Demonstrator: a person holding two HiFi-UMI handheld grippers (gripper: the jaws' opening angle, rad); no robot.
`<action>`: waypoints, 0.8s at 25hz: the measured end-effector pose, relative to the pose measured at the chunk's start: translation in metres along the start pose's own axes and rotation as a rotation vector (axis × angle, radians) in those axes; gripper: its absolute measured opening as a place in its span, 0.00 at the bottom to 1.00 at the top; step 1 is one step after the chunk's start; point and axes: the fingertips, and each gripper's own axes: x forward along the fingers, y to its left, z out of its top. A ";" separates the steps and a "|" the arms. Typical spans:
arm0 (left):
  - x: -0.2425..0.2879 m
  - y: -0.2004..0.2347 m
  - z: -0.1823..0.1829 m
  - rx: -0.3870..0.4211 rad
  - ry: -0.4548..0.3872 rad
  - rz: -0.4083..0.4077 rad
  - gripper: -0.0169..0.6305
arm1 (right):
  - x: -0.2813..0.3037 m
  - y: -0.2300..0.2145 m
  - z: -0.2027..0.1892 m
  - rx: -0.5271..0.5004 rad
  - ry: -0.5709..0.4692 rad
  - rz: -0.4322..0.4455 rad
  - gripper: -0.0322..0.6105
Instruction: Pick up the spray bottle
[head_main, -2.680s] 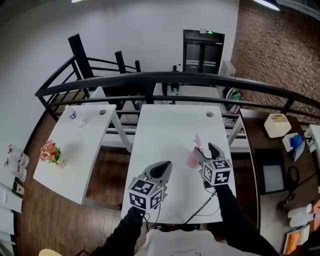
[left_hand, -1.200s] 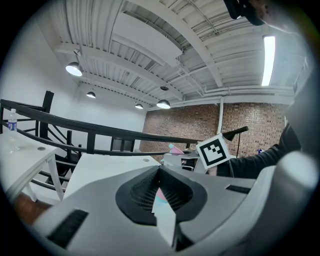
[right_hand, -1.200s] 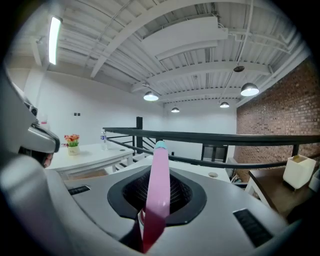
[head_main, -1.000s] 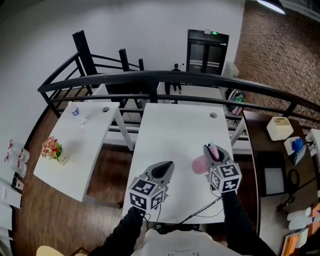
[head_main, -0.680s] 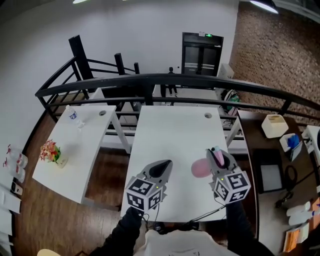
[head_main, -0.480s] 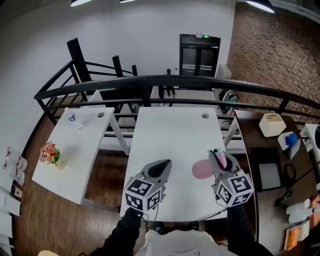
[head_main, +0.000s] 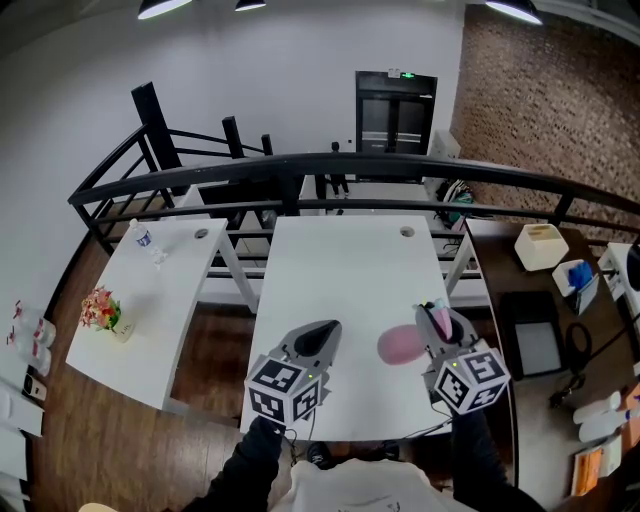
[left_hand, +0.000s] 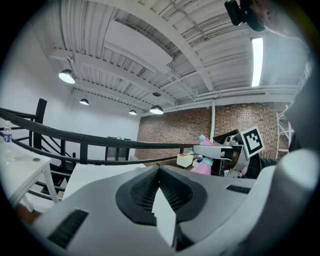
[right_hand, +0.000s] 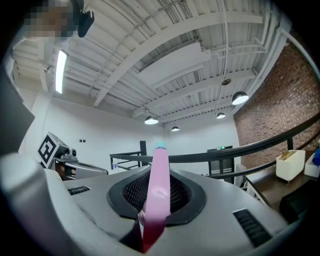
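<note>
Grey right gripper (head_main: 437, 318): points about level above white surface (head_main: 340, 260), forearm reaching in from lower right. Clamps pink spray bottle (head_main: 403, 343) by its head between narrowly set jaws, teal tip uppermost, rounded body hanging to their left, off the surface. Left gripper (head_main: 318, 338): hovers near level alongside, well apart from bottle, jaws together on nothing.
</note>
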 end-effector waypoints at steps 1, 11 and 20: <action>-0.001 0.000 0.000 0.000 0.000 0.000 0.00 | 0.000 0.001 0.000 0.009 0.000 0.004 0.10; -0.005 -0.004 -0.001 0.000 0.003 0.002 0.01 | 0.000 0.004 -0.001 0.004 0.012 0.012 0.09; -0.005 -0.005 0.001 0.004 0.001 0.001 0.01 | 0.001 0.006 -0.003 -0.004 0.021 0.022 0.09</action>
